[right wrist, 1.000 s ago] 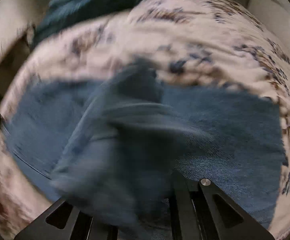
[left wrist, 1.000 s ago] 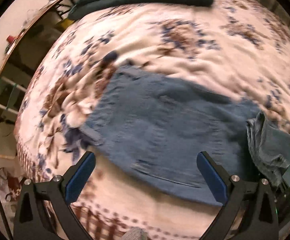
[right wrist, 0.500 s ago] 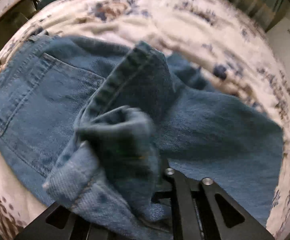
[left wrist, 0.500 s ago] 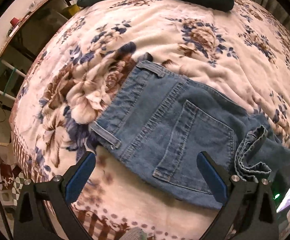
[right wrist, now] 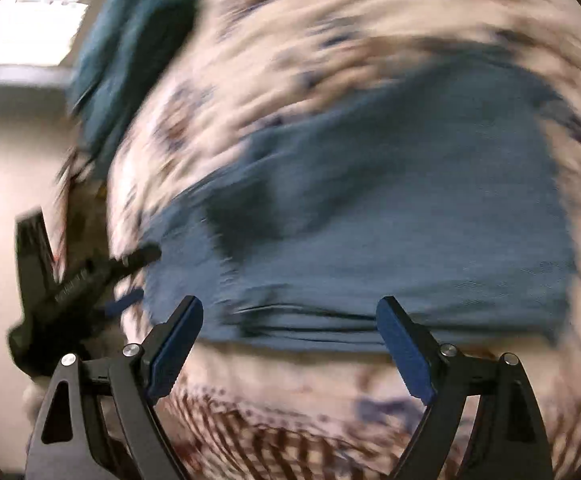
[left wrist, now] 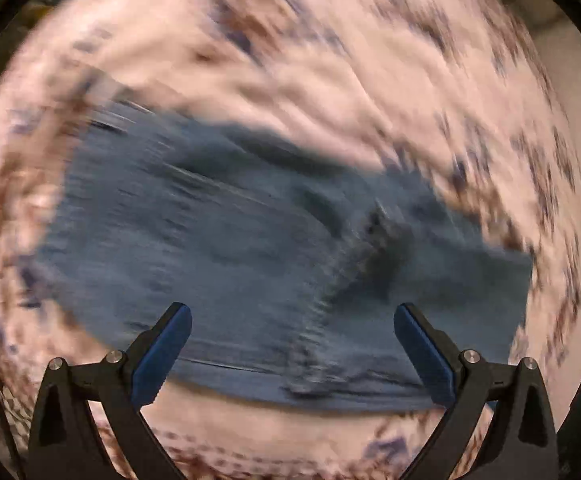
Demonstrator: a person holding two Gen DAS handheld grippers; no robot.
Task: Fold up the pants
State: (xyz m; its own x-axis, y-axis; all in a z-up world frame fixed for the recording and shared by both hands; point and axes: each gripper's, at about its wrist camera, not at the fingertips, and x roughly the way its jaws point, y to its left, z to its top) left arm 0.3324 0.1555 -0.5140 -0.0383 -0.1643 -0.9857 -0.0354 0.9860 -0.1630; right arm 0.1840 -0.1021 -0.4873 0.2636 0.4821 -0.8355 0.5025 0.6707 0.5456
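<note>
The blue denim pants [left wrist: 250,248] lie folded over on the floral bedspread [left wrist: 330,60]; both views are motion-blurred. My left gripper [left wrist: 290,344] is open and empty, hovering over the near edge of the pants. A darker crumpled ridge [left wrist: 382,248] shows on the denim right of centre. In the right wrist view the pants [right wrist: 390,220] lie as a wide block. My right gripper [right wrist: 290,340] is open and empty above their near edge. The left gripper [right wrist: 82,280] shows there at the left, beside the pants.
A dark teal pillow or blanket [right wrist: 130,64] lies at the far end of the bed. The bedspread's checked border [right wrist: 270,432] and bed edge run just below my right gripper. A pale wall or floor [right wrist: 10,200] is at left.
My right gripper has let go of the pant leg and now stands open. The leg now lies over the rest of the pants. Both cameras have swung quickly, blurring the views.
</note>
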